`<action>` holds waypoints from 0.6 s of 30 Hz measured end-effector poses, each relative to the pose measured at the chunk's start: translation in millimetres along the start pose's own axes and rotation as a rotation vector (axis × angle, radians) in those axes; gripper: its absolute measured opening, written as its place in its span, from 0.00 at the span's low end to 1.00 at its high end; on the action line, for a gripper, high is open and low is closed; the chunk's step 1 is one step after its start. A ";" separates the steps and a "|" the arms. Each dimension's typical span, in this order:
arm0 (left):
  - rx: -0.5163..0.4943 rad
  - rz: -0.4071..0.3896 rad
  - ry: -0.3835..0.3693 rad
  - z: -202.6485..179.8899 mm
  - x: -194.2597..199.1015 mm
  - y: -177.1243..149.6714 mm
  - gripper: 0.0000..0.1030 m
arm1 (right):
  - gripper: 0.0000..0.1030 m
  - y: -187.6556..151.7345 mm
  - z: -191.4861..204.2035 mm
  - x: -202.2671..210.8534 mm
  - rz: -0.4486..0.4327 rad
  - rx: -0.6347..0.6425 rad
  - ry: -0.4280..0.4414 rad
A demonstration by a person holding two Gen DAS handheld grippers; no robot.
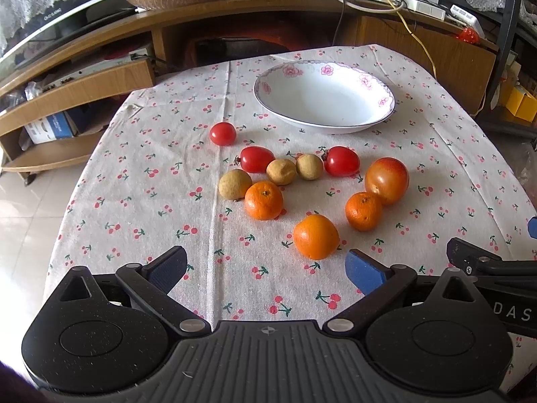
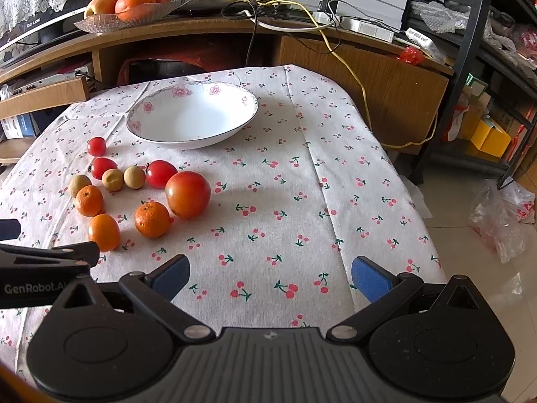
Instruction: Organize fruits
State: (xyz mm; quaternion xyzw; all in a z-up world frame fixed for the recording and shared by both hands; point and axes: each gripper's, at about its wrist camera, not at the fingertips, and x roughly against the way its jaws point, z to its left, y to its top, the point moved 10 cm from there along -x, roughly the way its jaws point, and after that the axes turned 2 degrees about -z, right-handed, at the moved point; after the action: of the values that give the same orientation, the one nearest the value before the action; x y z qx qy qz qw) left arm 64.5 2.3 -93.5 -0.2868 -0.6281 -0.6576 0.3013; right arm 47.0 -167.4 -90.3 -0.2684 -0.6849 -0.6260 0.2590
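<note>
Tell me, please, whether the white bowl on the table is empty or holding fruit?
Empty: the bowl shows only bare white inside; all the fruit lies on the cloth.

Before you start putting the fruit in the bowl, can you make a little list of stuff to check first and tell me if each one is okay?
1. Left gripper open and holding nothing: ok.
2. Right gripper open and holding nothing: ok.
3. White bowl has room, nothing in it: ok.
4. Nearest orange lies free, touching no other fruit: ok.
5. All the fruit rests on the tablecloth, well away from the edge: ok.
6. Whether the big red fruit is soft: cannot tell.
</note>
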 end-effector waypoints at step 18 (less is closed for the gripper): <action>0.002 0.017 -0.004 -0.8 -2.8 -2.8 0.98 | 1.00 -0.7 1.5 -1.7 0.008 0.004 0.003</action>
State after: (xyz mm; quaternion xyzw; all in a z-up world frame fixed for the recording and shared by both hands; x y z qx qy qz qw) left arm 64.2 1.7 -97.5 -0.2931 -0.6269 -0.6537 0.3062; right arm 47.7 -166.1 -92.1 -0.2696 -0.6848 -0.6238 0.2632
